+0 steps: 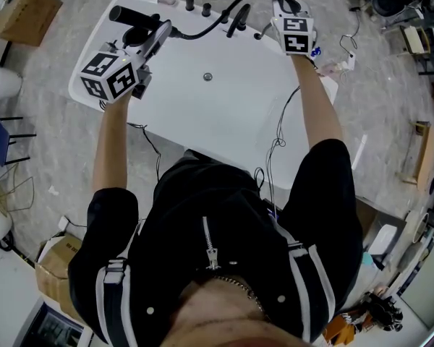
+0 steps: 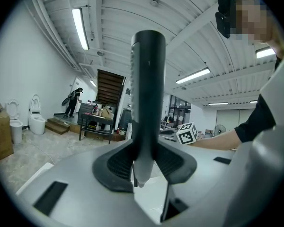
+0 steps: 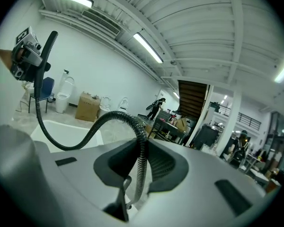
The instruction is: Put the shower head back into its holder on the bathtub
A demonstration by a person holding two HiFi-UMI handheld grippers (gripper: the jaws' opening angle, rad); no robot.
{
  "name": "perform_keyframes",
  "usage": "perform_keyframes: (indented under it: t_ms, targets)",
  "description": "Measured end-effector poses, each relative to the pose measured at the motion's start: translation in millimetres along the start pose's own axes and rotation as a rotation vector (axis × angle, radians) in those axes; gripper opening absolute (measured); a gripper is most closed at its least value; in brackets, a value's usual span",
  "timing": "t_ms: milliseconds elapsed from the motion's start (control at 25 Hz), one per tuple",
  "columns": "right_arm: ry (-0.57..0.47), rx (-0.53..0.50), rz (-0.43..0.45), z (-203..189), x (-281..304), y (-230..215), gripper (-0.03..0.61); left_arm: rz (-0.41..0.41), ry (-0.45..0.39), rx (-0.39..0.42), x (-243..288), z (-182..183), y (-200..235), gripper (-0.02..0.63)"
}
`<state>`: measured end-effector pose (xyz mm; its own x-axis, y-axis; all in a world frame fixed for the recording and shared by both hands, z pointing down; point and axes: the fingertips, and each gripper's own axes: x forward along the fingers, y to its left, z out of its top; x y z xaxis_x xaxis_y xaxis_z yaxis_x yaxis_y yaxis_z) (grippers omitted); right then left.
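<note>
A white bathtub (image 1: 224, 114) lies below me. My left gripper (image 1: 159, 36) is shut on the black shower head (image 1: 134, 15) over the tub's far left corner. In the left gripper view the shower head (image 2: 149, 93) stands upright between the jaws of that gripper (image 2: 144, 167). Its black ribbed hose (image 1: 235, 6) arcs along the far rim to my right gripper (image 1: 281, 2), which is shut on it. In the right gripper view the hose (image 3: 109, 119) curves away from that gripper (image 3: 139, 174) toward the shower head (image 3: 47, 51). Black knobs and fittings (image 1: 206, 9) stand on the far rim; which one is the holder I cannot tell.
A cardboard box (image 1: 25, 9) sits on the floor at far left. Cables (image 1: 278, 139) trail over the tub's near right edge. Racks and clutter (image 1: 419, 42) stand at right. Toilets (image 2: 35, 119) and a person (image 2: 73, 100) show far off in the room.
</note>
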<state>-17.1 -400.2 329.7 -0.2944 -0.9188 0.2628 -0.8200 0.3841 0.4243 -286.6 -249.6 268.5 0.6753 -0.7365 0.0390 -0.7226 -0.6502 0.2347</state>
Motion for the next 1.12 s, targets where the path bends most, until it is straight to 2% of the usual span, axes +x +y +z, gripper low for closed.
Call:
perform_keyframes:
  t_ms: [640,1120]
  targets:
    - [0.109,0.078,0.010,-80.2,2.6,7.2,0.072,0.012,-0.014,-0.016,6.2,-24.4,0.0,0.147]
    - [0.195,0.118,0.029,-124.5,7.2,20.2,0.072,0.017,-0.004,-0.022,2.8,-35.8,5.0,0.147]
